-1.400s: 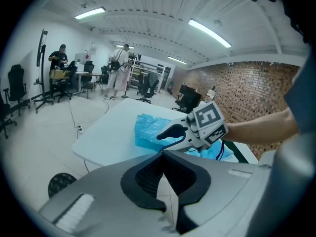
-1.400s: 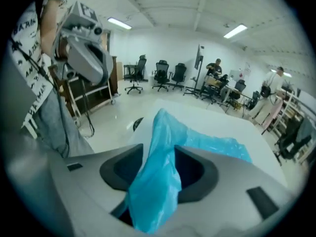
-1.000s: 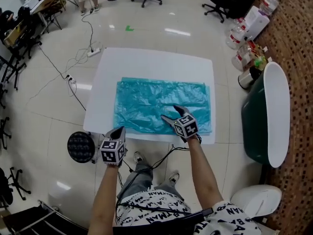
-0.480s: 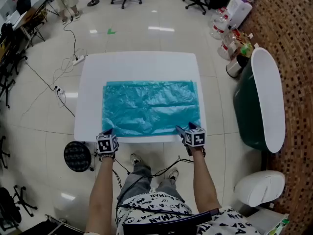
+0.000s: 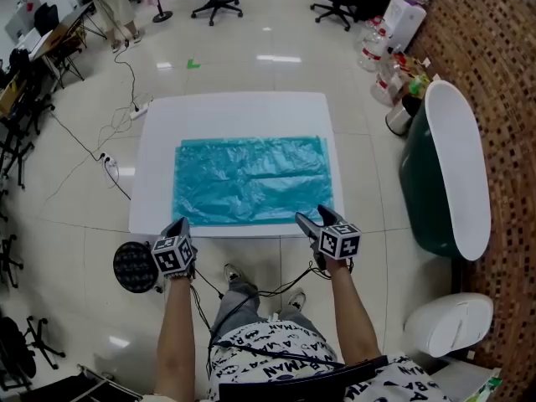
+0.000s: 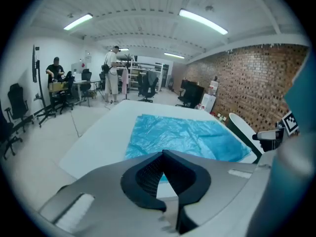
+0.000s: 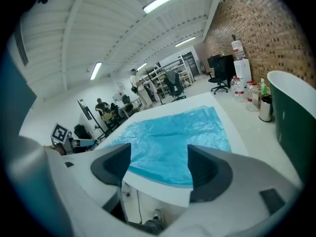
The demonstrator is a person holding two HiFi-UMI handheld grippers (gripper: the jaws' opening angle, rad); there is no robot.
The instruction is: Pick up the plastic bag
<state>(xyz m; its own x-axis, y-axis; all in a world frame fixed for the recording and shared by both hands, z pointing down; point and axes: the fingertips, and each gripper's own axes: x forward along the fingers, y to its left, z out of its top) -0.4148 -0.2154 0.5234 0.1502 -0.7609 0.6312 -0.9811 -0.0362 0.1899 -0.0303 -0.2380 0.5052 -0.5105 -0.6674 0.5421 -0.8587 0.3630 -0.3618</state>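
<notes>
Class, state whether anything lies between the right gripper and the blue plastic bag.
Nothing visible does. The right gripper, jaws apart, is at the white table's near edge; only a bare strip of table separates it from the plastic bag.

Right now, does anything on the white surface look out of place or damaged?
Nothing stands out. The wrinkled turquoise plastic bag lies flat and square on the white rectangular surface, inside its edges.
</notes>
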